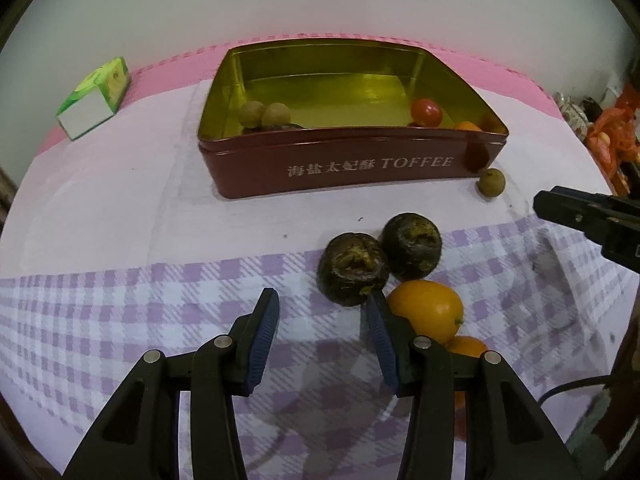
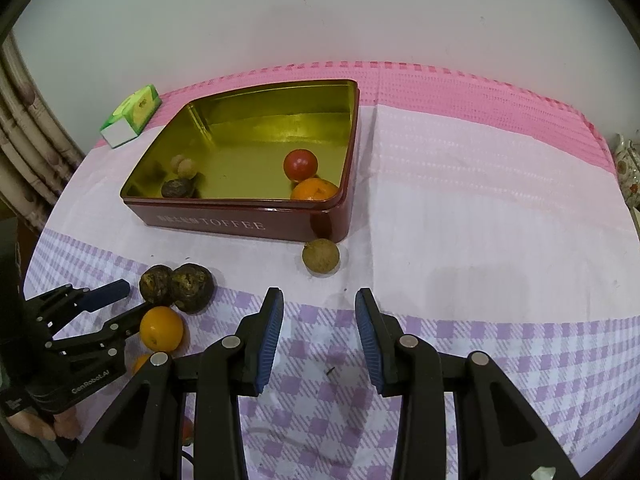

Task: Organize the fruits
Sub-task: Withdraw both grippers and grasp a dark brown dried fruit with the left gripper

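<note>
A dark red toffee tin point(image 1: 352, 168) point(image 2: 240, 220) lies open on the table. Inside are two pale longans point(image 1: 264, 114), a dark fruit point(image 2: 178, 188), a red tomato point(image 2: 301, 164) and an orange point(image 2: 314, 190). Two dark wrinkled fruits point(image 1: 354, 268) point(image 1: 412, 246) and an orange point(image 1: 426, 310) lie on the checked cloth; a second orange point(image 1: 466, 346) lies behind my right finger. My left gripper point(image 1: 322, 308) is open and empty, its right finger touching the near dark fruit. A loose longan point(image 2: 321, 255) sits by the tin's corner. My right gripper point(image 2: 319, 308) is open and empty, just short of it.
A green and white carton point(image 1: 94, 96) point(image 2: 132, 114) lies at the back left. A pink cloth point(image 2: 460, 88) covers the table's far part, a purple checked cloth point(image 2: 500, 340) the near part. Clutter point(image 1: 608, 132) stands at the right edge.
</note>
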A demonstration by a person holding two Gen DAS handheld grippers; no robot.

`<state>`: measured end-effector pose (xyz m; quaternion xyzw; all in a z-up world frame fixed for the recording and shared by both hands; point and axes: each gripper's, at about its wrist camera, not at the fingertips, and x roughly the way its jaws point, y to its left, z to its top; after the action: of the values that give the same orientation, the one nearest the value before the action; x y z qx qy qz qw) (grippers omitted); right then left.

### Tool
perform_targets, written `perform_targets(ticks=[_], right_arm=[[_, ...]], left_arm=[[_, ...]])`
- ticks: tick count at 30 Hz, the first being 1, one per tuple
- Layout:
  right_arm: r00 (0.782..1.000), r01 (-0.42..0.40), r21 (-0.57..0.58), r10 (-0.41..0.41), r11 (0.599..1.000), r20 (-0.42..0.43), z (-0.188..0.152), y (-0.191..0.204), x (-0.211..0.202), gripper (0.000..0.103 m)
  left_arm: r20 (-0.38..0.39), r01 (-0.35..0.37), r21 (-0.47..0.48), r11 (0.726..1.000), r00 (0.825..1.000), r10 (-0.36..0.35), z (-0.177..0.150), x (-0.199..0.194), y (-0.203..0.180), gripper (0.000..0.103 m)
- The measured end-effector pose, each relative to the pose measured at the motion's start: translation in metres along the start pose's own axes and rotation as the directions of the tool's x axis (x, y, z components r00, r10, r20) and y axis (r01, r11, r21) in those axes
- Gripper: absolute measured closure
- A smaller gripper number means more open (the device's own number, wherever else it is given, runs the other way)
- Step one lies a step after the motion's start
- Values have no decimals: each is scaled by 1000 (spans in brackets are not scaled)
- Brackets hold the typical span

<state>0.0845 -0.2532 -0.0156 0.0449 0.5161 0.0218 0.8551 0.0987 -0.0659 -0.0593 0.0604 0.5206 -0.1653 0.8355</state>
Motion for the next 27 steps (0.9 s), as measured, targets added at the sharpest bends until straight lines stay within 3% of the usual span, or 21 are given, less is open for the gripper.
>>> perform_targets(ticks=[27], right_arm=[[999,-7,1,7,1000,-36,5,-4,32,68]], left_arm=[[13,-16,-8,1000,1000,16,17,15,-2,56]])
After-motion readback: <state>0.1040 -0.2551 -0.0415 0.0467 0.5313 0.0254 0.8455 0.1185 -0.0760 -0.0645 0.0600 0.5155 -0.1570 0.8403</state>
